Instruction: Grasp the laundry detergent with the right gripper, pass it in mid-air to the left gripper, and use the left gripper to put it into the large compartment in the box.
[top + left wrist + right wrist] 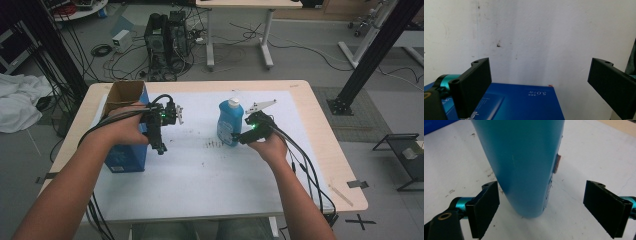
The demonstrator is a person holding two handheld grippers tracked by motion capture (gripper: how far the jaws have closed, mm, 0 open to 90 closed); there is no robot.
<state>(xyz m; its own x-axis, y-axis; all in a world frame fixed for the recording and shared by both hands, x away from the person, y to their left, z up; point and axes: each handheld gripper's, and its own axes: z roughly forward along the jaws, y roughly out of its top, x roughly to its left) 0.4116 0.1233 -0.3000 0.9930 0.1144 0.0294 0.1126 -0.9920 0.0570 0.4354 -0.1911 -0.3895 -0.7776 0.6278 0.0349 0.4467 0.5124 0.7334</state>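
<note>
Item 1: blue bottle point(229, 123), plastic, white cap, standing upright on the white sheet point(200, 175) that covers the table point(325, 145). It stands right of the table's middle, well apart from the box. In the right gripper view its base point(524, 170) stands between the two fingers, nearer the left finger point(484, 207); a gap shows on each side, and neither pad touches it. A small brownish label edge shows on its right flank.

Item 2: right gripper point(239, 137), held in the person's right hand point(270, 145), levelled at the foot of the bottle from the right. Fingers wide, closed on nothing. A grey three-cornered plate point(261, 105) rides on top; a green light shows on the body.

Item 3: left gripper point(160, 148), held in the person's left hand point(127, 130), pointing down over the sheet just beside the box. In the left gripper view its fingers point(474, 85) are spread wide and empty, with bare white sheet between them.

Item 4: blue cardboard box point(126, 135), open at the top, brown inside, standing at the left part of the table. Its printed blue face point(524, 105) fills the lower part of the left gripper view, bearing the figures "5.0" upside down.

Item 5: white sheet, marked with small dark scuffs near the bottle's base.
</note>
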